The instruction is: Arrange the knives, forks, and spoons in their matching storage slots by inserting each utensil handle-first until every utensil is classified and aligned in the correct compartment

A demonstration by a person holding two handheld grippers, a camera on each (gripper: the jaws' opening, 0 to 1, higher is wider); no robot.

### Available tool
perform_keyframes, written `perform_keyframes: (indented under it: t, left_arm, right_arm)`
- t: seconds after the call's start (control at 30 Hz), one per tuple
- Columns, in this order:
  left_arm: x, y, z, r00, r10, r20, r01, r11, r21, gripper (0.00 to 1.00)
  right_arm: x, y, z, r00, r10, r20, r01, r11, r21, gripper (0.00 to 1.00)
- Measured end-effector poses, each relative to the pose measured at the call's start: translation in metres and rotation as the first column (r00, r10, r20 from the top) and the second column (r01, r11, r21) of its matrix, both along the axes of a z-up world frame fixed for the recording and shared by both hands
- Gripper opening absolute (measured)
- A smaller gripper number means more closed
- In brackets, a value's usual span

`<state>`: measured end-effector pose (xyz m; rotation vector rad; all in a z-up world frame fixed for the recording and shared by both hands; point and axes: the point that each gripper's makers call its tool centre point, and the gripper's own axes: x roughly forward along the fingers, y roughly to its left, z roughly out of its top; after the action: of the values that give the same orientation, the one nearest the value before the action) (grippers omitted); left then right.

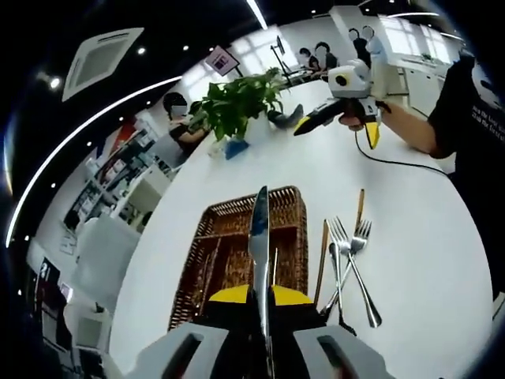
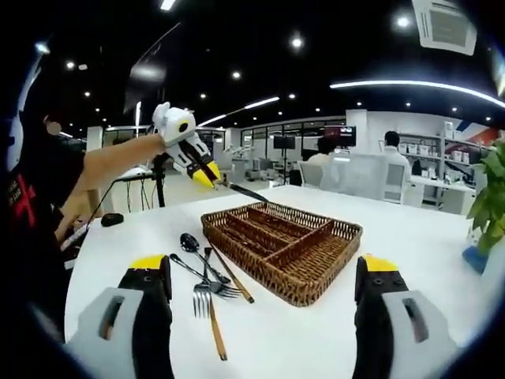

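My left gripper (image 1: 260,295) is shut on a steel knife (image 1: 259,225), its blade pointing away over the wicker tray (image 1: 189,276). In the right gripper view the left gripper (image 2: 210,177) hangs above the far left corner of the tray (image 2: 316,289), with the knife (image 2: 246,192) slanting down toward it. The compartments I can see hold nothing. Two forks (image 1: 352,251) and wooden-handled utensils (image 1: 323,257) lie on the table beside the tray, along with a spoon (image 2: 189,242). My right gripper (image 2: 263,272) is open and holds nothing. It floats over the far table (image 1: 335,133), held in a hand.
A white round table (image 2: 410,237) carries everything. A leafy plant (image 1: 237,103) in a blue pot stands at its far edge, and also shows at the side (image 2: 493,189). A small black object (image 2: 112,219) lies near the table rim. People sit at desks behind.
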<state>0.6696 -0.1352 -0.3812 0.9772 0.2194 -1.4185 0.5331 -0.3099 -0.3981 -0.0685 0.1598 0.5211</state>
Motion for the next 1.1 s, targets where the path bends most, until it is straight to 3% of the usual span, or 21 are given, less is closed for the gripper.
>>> perform_keyframes:
  t: [0.4, 0.67, 1.1]
  left_arm:
    - [0.022, -0.009, 0.014, 1.000, -0.007, 0.024, 0.008, 1.000, -0.021, 0.06]
    - [0.023, -0.014, 0.008, 1.000, -0.018, 0.004, 0.019, 0.999, -0.038, 0.06]
    - [0.028, -0.015, -0.020, 0.999, -0.013, -0.034, 0.012, 0.999, -0.031, 0.06]
  right_arm:
    - [0.009, -0.022, -0.003, 0.999, -0.048, -0.002, 0.048, 0.998, 0.042, 0.99]
    - [0.010, -0.024, -0.005, 0.999, -0.054, -0.008, 0.054, 0.997, 0.048, 0.99]
    - [0.010, -0.026, -0.006, 0.998, -0.068, -0.010, 0.068, 0.997, 0.048, 0.99]
